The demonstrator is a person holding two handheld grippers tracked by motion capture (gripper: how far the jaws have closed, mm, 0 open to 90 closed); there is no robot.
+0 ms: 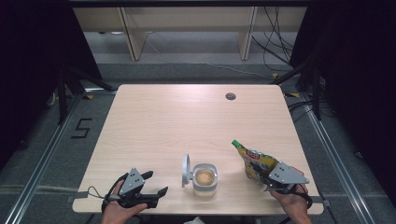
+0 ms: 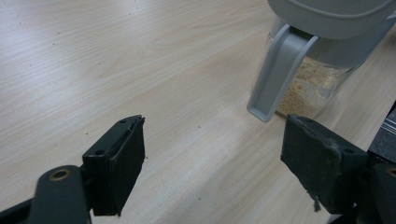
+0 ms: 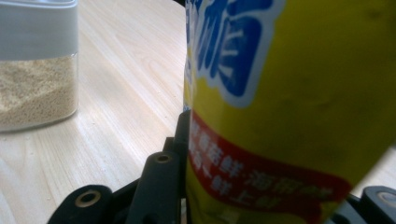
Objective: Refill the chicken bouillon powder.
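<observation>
High view, bottom edge first: two hands come in from the bottom of the frame, each with a gripper. The left gripper [image 1: 156, 184] sits at the lower left, near the table's front edge, jaws spread wide with nothing between them. In the left gripper view those two black pads [image 2: 116, 165] stand well apart over bare wood, and the container's flip lid [image 2: 280, 70] hangs down just ahead at the upper right.

Over at the lower right, the right gripper [image 1: 261, 175] is clamped on a yellow pouch [image 1: 252, 161], which tilts up and to the left with its green corner as the highest point. The right gripper view is mostly that pouch [image 3: 289, 107] up close: yellow with blue lettering and a red band, squeezed between the jaws.

Between the two grippers, lower centre of the frame, is a small clear container [image 1: 204, 179] with a grey collar, lid [image 1: 186, 169] flipped open and standing up on its left side. It's got beige granules inside, and it's apart from both grippers.

Further back the wooden table [image 1: 187, 116] is bare, apart from a cable hole [image 1: 230, 96] in the upper right part of the top. Beyond that there's grey floor with cables [image 1: 275, 42] at the upper right.
</observation>
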